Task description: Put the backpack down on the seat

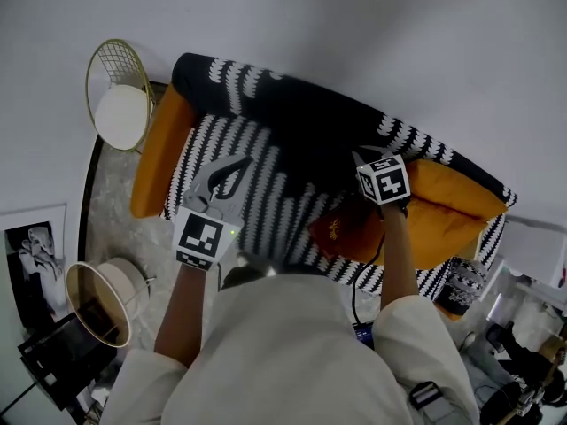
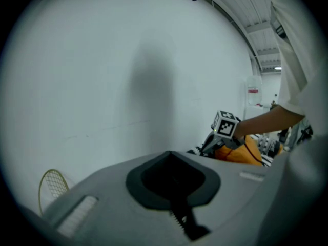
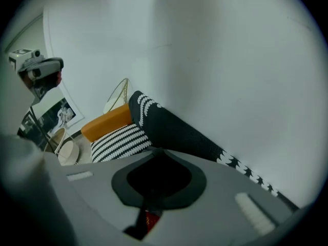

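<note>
A dark red backpack (image 1: 341, 228) hangs low over the right part of the black-and-white striped sofa seat (image 1: 257, 193), next to an orange cushion (image 1: 452, 206). My right gripper (image 1: 361, 159) is above it, jaws shut, and a strip of the red backpack (image 3: 149, 220) shows through the seam under the right gripper (image 3: 159, 151). Where exactly it grips is hidden. My left gripper (image 1: 239, 163) hovers over the seat's left half, shut, with nothing seen in it. In the left gripper view, beyond the left gripper (image 2: 169, 155), the right gripper (image 2: 225, 127) is seen by the orange cushion (image 2: 238, 155).
An orange bolster (image 1: 159, 149) lies at the sofa's left end, beside a gold wire side table (image 1: 120, 104). A round lamp shade (image 1: 102, 299) and a framed picture (image 1: 35, 246) stand on the floor at the left. Cluttered gear (image 1: 523, 326) is at the right. A white wall rises behind.
</note>
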`<state>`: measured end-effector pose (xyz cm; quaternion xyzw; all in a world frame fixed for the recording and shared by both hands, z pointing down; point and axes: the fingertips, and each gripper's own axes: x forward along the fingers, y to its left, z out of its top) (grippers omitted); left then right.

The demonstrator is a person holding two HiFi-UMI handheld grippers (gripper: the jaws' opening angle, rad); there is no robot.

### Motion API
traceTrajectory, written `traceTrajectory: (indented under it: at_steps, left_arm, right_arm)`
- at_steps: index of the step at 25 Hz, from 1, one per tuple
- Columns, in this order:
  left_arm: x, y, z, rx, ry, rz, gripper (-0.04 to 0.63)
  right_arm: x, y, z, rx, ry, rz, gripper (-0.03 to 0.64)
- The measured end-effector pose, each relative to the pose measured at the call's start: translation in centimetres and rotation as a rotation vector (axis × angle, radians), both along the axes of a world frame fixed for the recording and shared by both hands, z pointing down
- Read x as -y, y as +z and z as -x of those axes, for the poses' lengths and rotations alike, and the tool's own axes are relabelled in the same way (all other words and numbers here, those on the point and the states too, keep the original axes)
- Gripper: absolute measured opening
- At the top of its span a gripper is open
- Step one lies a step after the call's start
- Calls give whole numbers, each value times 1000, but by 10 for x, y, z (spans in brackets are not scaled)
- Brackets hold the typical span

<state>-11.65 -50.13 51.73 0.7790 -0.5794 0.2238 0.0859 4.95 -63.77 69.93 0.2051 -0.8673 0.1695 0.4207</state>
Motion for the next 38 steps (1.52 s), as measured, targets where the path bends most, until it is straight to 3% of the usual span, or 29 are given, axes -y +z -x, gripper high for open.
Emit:
traceTrajectory:
  at_steps: [9,13,19,25,38]
  left_arm:
    - [12,11,2,9,2,-1,3]
    - [16,17,7,-2,-14,4,3]
    - [17,21,2,-18,5,-3,3]
    - [7,30,2,-35,7,8,3]
    - [-13,31,3,-49,23,4,3]
  right_arm:
    - [71,22,-14,47,160,52,9]
    - [90,30,-21,36,221,58,44]
    - [78,43,-27,22,223,162,188]
    - [60,52,-43,-22,233,174,255]
    - [39,21,-88,-20,342,99,289]
